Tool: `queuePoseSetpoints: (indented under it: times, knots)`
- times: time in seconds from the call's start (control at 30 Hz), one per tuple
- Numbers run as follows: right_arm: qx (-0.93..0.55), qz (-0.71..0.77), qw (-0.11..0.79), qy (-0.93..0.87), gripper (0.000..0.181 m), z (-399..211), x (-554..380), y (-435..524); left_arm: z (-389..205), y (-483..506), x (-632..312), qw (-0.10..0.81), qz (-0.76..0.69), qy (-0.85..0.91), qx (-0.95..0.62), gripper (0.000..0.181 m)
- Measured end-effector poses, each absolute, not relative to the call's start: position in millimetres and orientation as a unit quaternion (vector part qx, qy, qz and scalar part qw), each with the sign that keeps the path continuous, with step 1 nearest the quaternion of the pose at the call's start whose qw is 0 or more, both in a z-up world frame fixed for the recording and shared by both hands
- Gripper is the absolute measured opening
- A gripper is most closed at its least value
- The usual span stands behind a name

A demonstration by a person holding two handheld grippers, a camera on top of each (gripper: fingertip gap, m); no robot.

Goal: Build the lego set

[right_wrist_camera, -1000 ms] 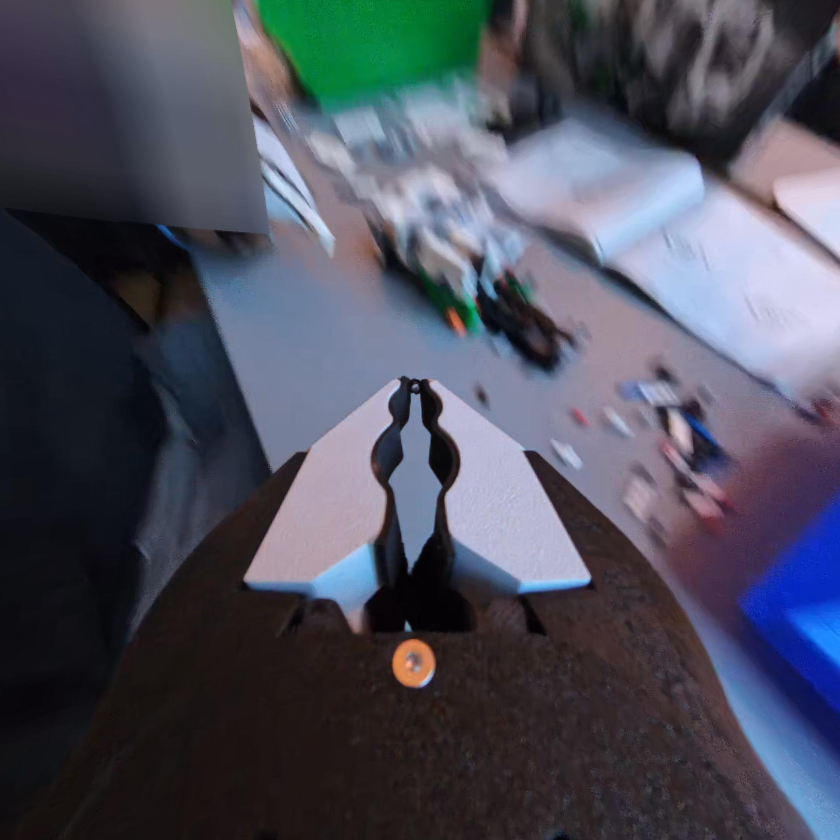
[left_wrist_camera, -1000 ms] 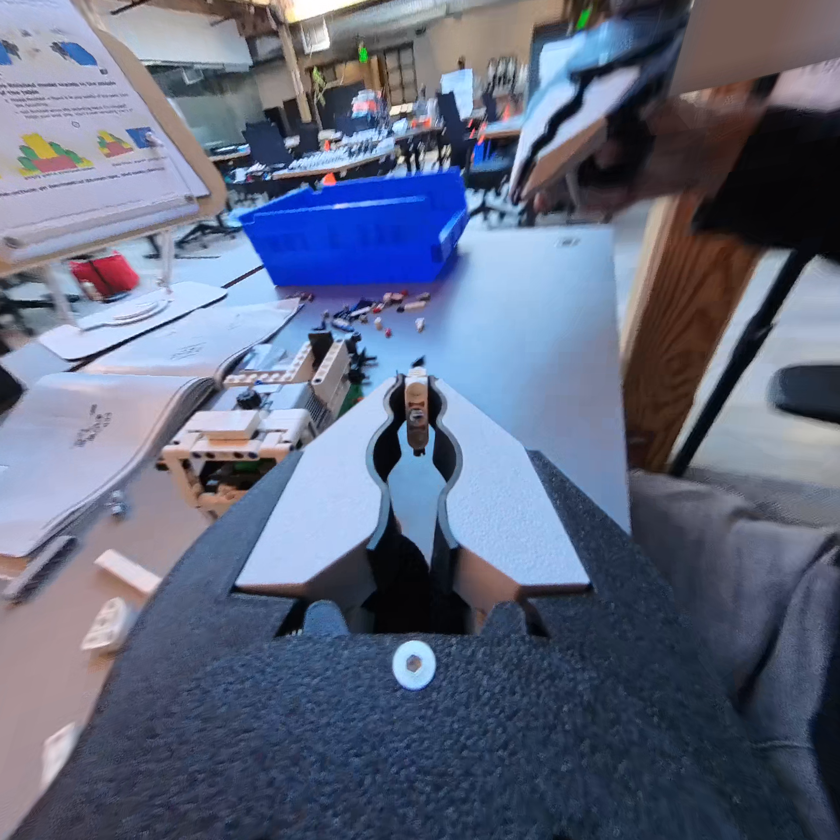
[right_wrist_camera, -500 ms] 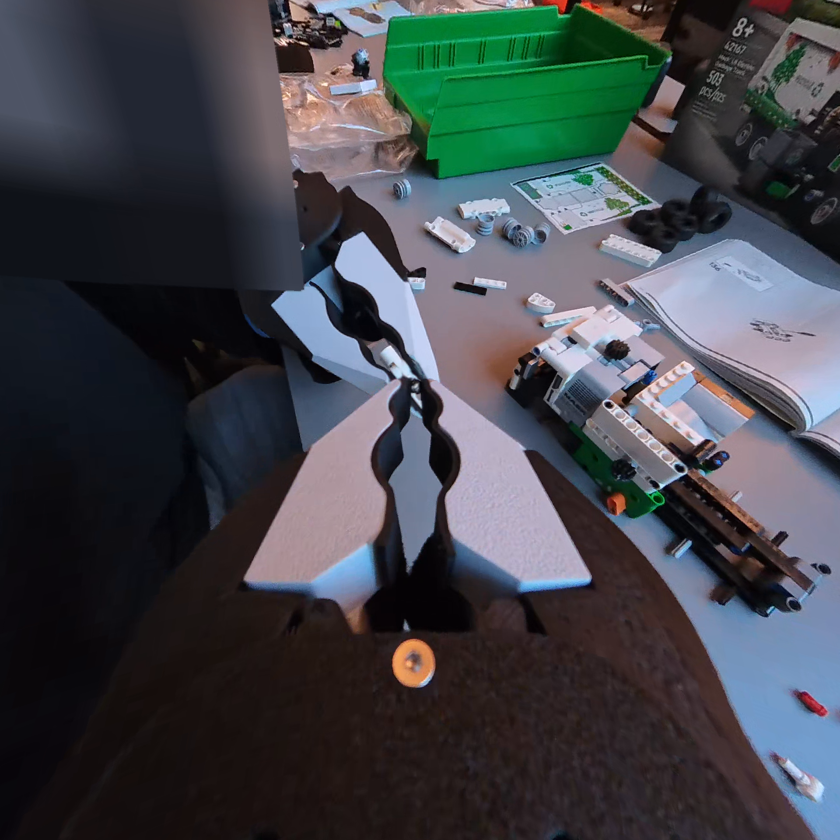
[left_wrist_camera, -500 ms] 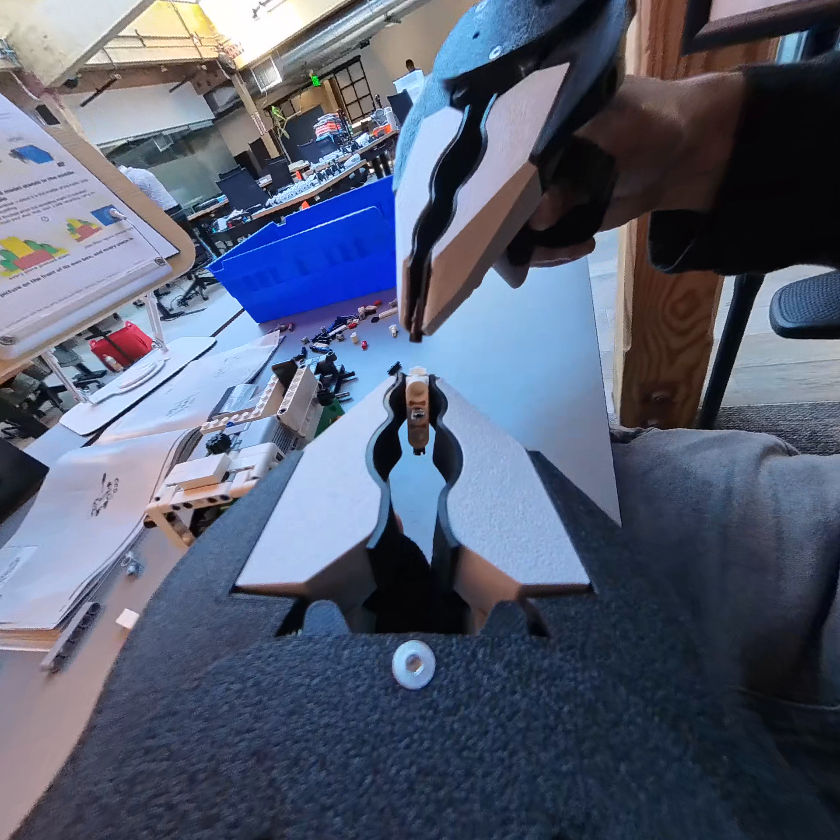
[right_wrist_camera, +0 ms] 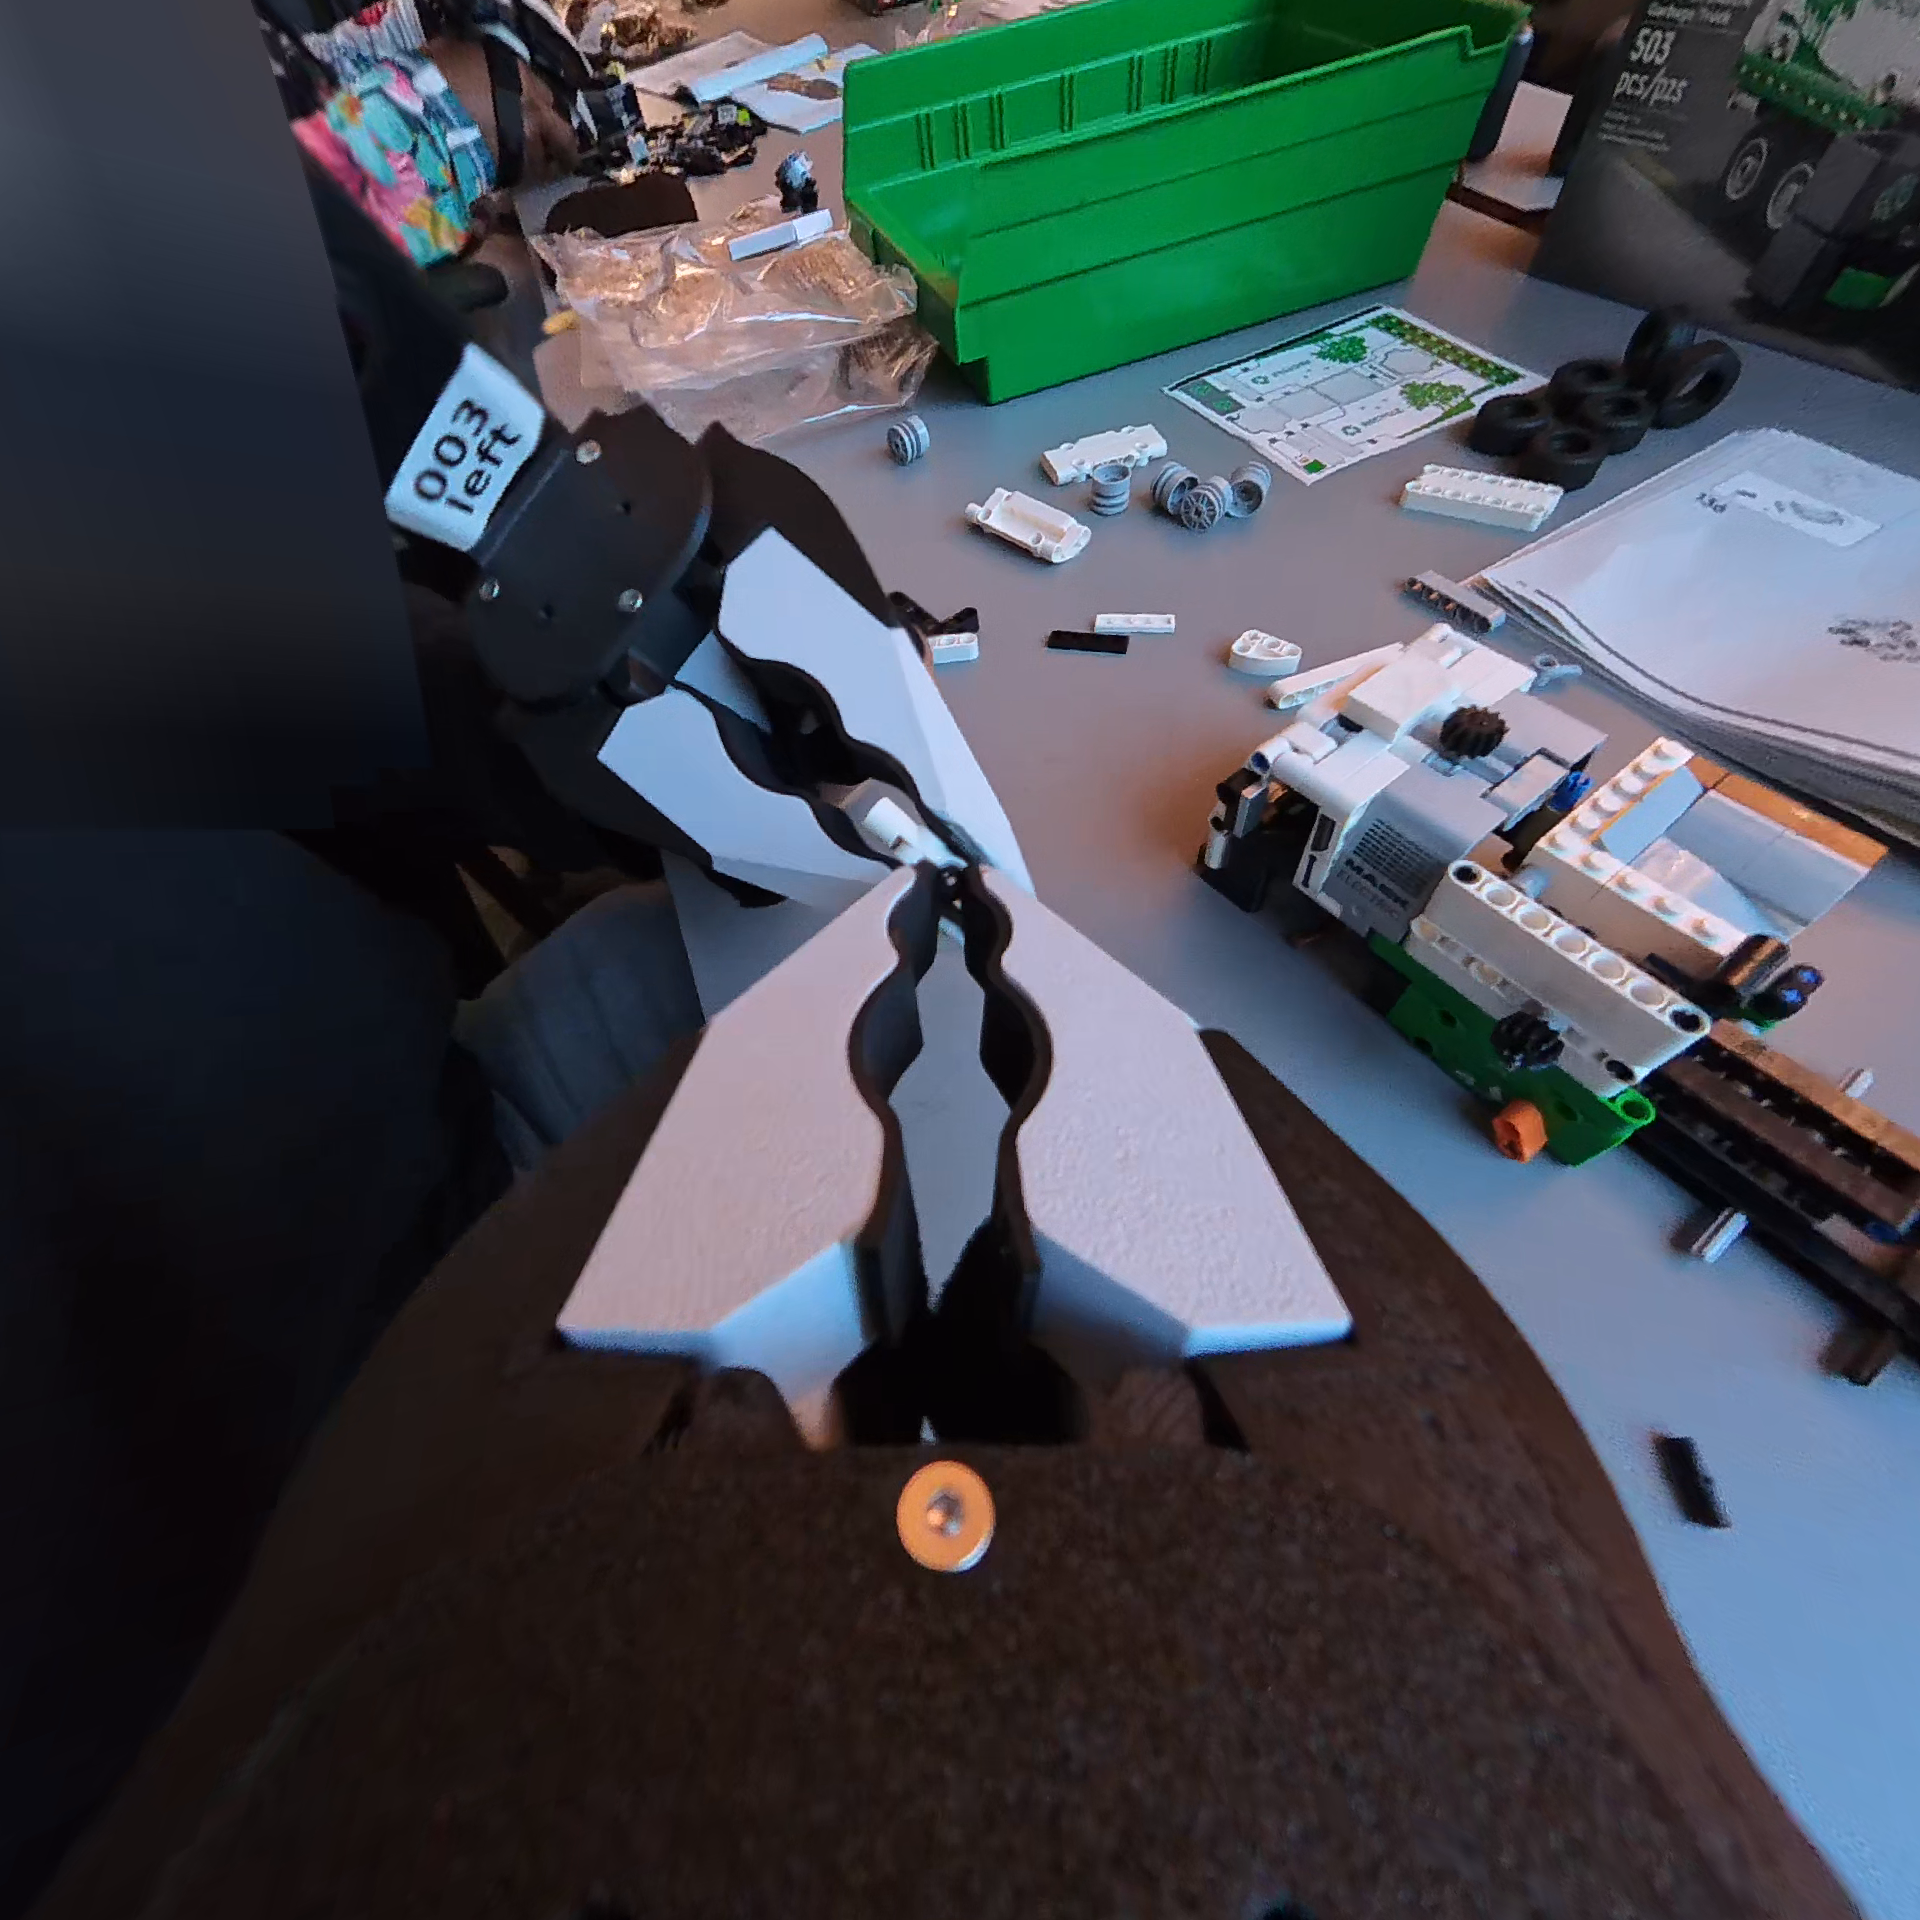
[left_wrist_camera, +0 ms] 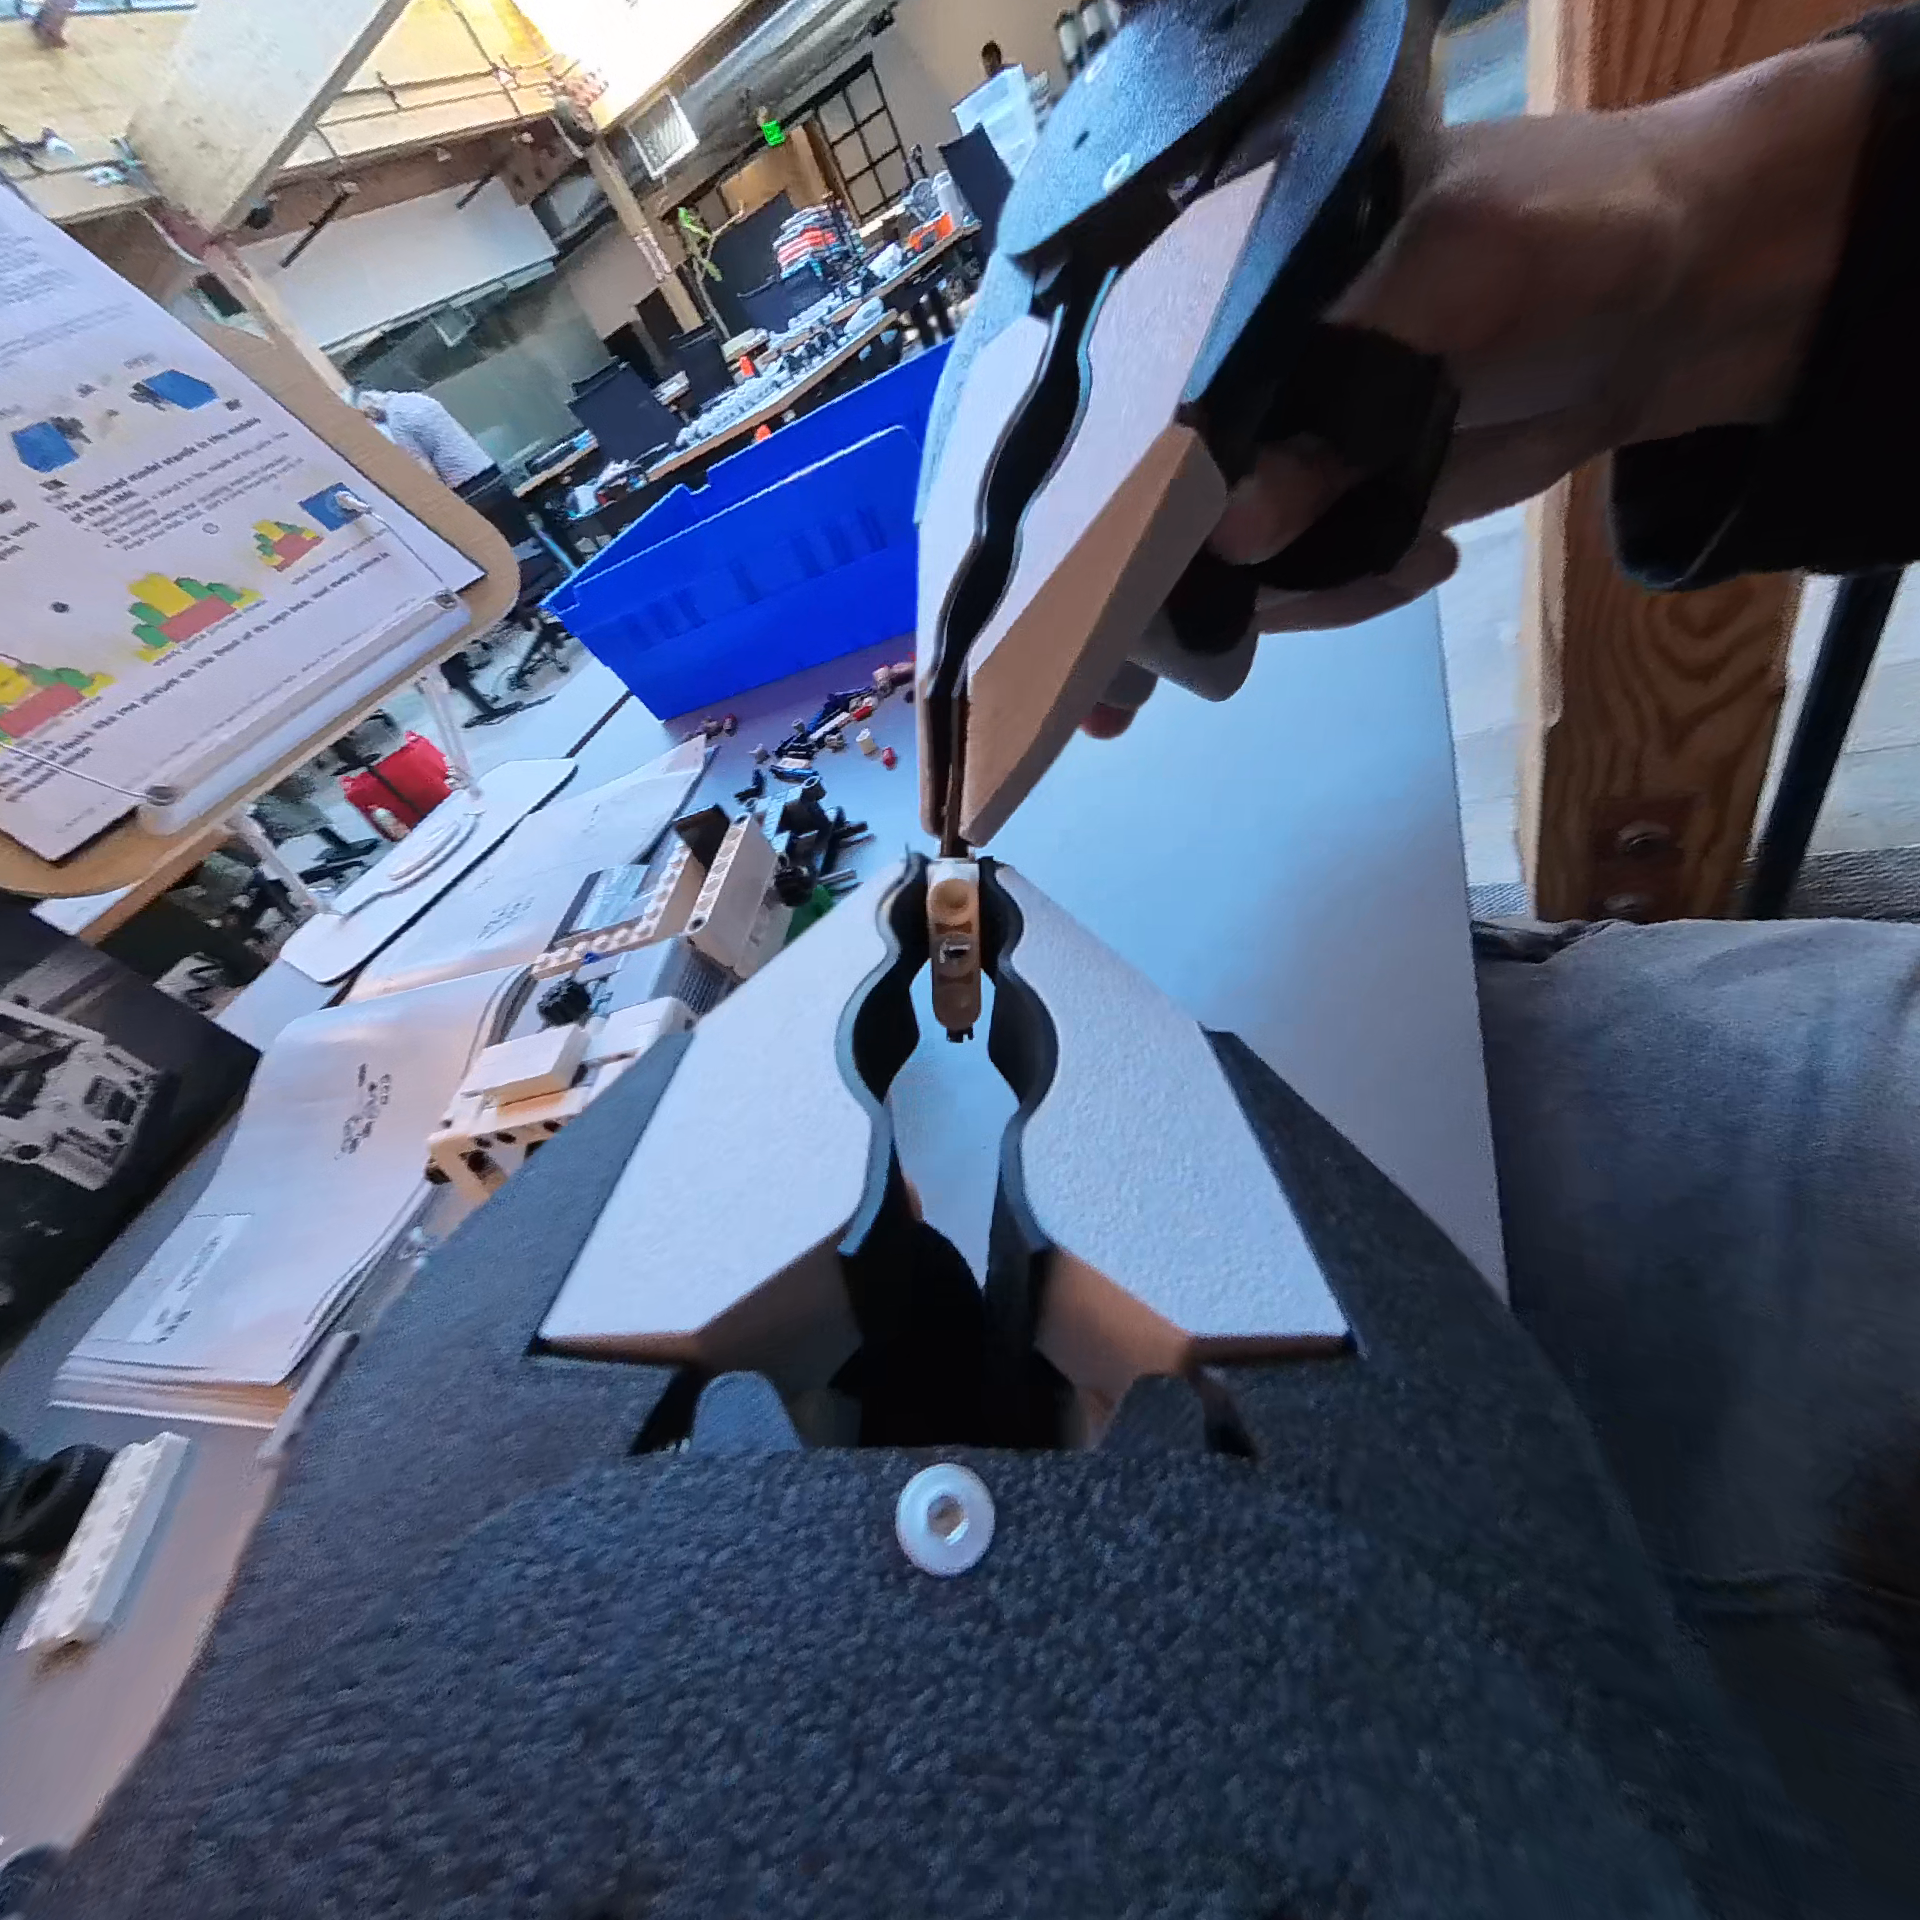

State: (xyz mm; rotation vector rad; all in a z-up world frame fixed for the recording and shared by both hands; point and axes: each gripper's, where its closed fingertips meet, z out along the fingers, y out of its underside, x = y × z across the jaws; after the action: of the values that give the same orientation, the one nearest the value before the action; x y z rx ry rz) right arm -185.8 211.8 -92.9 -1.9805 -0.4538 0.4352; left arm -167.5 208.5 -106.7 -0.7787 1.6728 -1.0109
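Two bins, green bin [right_wrist_camera: 1143,208] and blue bin [left_wrist_camera: 748,592], contents unseen; left tool [left_wrist_camera: 951,883] grips a tan piece [left_wrist_camera: 951,956], right tool [right_wrist_camera: 945,883] clenched.

Two bins (one green [right_wrist_camera: 1143,197], one blue [left_wrist_camera: 748,592]), five black tyres [right_wrist_camera: 1605,400], two claws.

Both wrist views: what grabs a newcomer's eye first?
The two grippers meeting tip to tip above the table edge: the left gripper clamps a small tan lego piece, and the right gripper comes down onto its top. Next, the half-built white-and-green truck and the green bin behind.
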Motion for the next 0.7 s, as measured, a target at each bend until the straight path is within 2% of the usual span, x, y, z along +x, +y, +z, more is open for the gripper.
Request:
queuePoseSetpoints:
  times: [0.2, 0.4, 0.7]
  knots:
    - [-0.826, 0.192, 0.511, -0.141, 0.003, -100.6, -183.3, 216.4, -113.0, 215.0, -163.8, 0.528, -0.351, 0.702, -0.325, 0.005]
    - [-0.861, 0.094, 0.478, -0.147, 0.003, -111.8, -178.6, 219.3, -122.8, 220.5, -160.1, 0.551, -0.277, 0.716, -0.327, 0.005]
    - [-0.871, 0.161, 0.454, -0.095, 0.003, -118.7, -178.2, 216.4, -128.9, 217.6, -159.3, 0.552, -0.253, 0.728, -0.319, 0.005]
